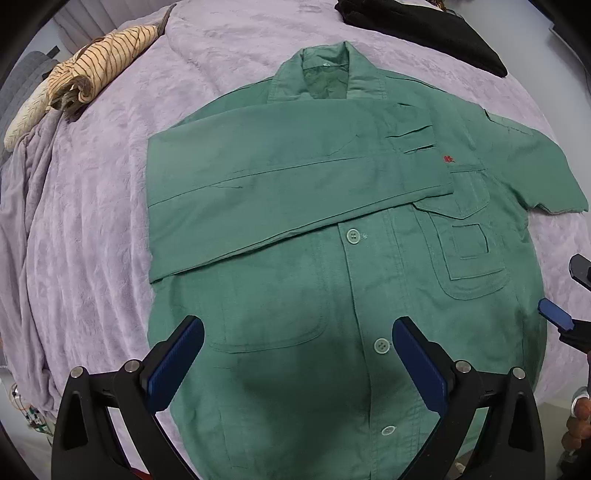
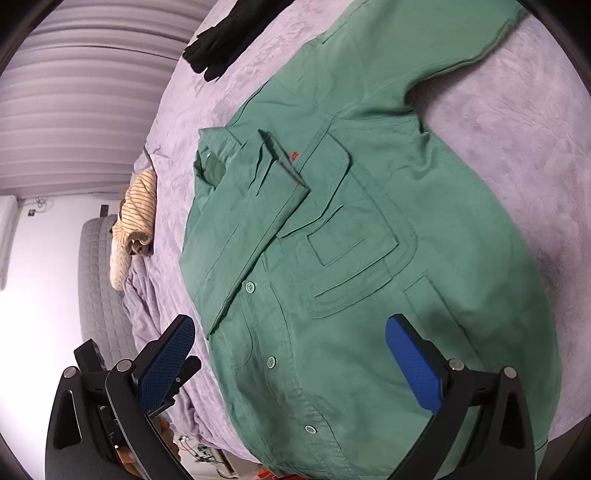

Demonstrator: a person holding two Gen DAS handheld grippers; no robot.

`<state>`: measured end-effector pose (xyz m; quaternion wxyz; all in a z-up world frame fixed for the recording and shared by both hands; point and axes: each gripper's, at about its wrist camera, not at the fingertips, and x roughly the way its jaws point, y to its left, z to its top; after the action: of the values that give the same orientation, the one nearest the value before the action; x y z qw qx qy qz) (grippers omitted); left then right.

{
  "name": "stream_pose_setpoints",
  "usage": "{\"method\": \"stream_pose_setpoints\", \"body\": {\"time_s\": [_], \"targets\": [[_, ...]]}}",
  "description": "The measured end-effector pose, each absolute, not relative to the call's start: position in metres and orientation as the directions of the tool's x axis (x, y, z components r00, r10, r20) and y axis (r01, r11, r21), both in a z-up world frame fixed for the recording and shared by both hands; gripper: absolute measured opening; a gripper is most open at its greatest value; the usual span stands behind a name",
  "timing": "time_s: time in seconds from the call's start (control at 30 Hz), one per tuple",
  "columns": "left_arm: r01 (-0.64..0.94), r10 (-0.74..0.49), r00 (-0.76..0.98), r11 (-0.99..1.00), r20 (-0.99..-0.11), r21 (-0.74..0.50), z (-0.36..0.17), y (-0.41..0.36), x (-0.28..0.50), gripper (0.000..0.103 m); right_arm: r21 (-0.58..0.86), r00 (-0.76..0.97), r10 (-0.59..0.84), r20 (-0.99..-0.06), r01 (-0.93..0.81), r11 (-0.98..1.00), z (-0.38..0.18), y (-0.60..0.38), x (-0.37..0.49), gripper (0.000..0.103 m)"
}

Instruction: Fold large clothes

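Note:
A green button-up shirt (image 1: 295, 295) (image 2: 369, 258) lies front-up on a lavender blanket (image 1: 92, 221). One long sleeve (image 1: 277, 184) (image 2: 251, 229) is folded across the chest, its cuff near a small red emblem. The other sleeve (image 1: 535, 166) (image 2: 443, 44) lies spread out to the side. My left gripper (image 1: 298, 328) hangs open above the lower front, pointing down, nothing between its blue pads. My right gripper (image 2: 290, 325) stands wide open over the shirt's pocket side and holds nothing. One of its blue fingertips (image 1: 554, 314) shows at the right edge of the left wrist view.
A rolled beige striped cloth (image 1: 99, 66) (image 2: 138, 206) lies at the blanket's far left corner. A black garment (image 1: 424, 26) (image 2: 229, 40) rests beyond the collar. A grey quilted surface (image 2: 99, 295) and pleated curtain (image 2: 92, 92) lie past the bed edge. A hand (image 1: 580, 417) shows at the lower right.

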<state>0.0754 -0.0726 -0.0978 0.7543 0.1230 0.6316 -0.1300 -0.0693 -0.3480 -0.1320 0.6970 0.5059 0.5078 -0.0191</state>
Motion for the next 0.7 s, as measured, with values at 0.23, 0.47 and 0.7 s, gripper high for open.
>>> {"method": "stream_pose_setpoints", "body": {"time_s": [0.23, 0.47, 0.7], "targets": [[0.363, -0.045, 0.131, 0.932, -0.990, 0.005, -0.110, -0.109, 0.067, 0.102, 0.692, 0.500, 0.480, -0.721, 0.559, 0.457, -0.139, -0.395, -0.077, 0.103], [0.404, -0.059, 0.107, 0.915, -0.993, -0.011, -0.125, -0.153, 0.065, 0.102, 0.658, 0.523, 0.400, -0.753, 0.609, 0.442, -0.143, -0.471, -0.088, 0.103], [0.438, -0.073, 0.105, 0.899, -0.992, -0.020, -0.139, -0.194, 0.073, 0.102, 0.638, 0.585, 0.257, -0.769, 0.681, 0.359, -0.151, -0.566, -0.099, 0.103]]}}
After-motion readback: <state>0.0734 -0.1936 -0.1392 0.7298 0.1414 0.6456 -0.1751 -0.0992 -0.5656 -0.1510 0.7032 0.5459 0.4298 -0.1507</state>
